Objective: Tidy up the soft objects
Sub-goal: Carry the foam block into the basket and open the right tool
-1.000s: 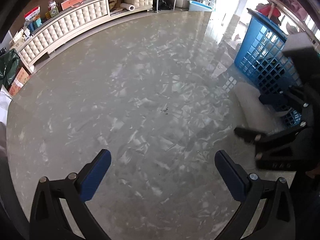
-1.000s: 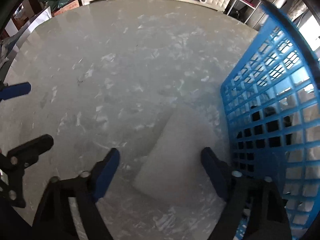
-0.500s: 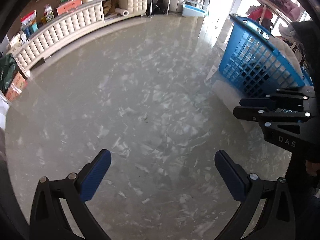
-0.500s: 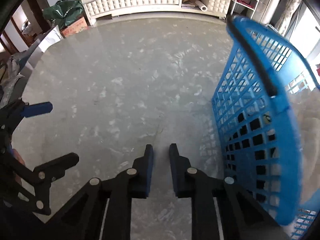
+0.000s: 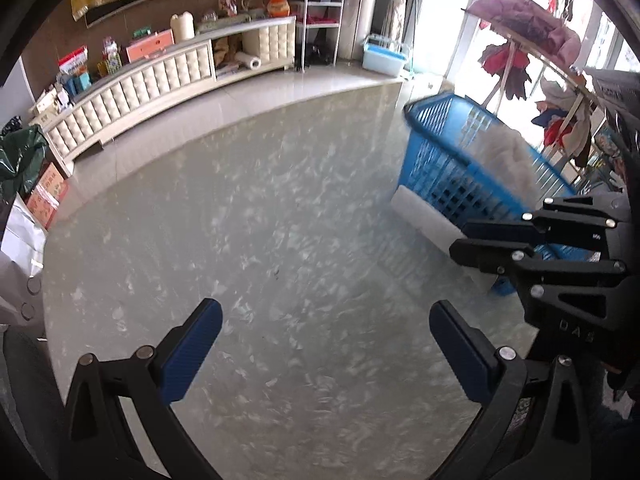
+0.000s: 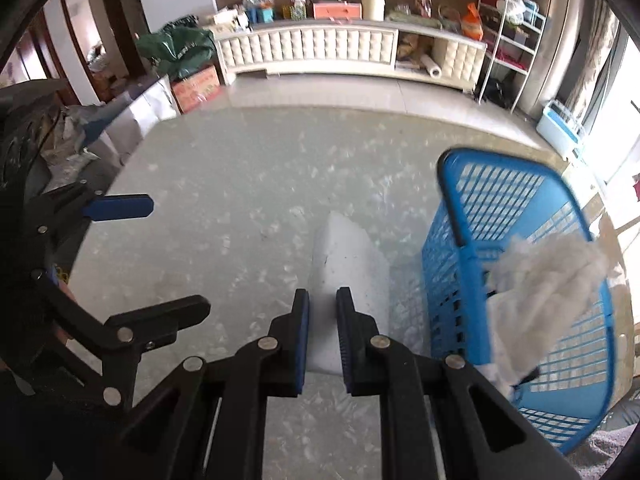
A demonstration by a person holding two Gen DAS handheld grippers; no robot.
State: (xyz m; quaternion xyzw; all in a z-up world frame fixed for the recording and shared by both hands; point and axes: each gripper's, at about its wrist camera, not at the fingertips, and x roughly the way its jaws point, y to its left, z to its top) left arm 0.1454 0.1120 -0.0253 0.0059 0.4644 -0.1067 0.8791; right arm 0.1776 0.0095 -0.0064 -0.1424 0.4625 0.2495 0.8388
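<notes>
On the table: white rectangular foam block sits on the grey marbled glossy tabletop, just beside the blue plastic lattice laundry basket, near end pinched and looking raised
Right gripper: jaws close together, clamped on the near end of the foam block; blue pads press both sides
Left gripper: jaws wide apart, nothing between them, hovering over bare tabletop well left of the basket
Basket contents: white fluffy stuffing wad bulging over the rim; bottom hidden
Step in hand: grasp made on the foam block, lift looks under way, block not yet in basket
Next move: raise block above the basket rim, carry right, release over the opening beside the stuffing
Watch: foam compresses, so grip may slip or block may catch the rim; some motion blur on basket edge
Background: cream tufted low cabinet with clutter, not involved
</notes>
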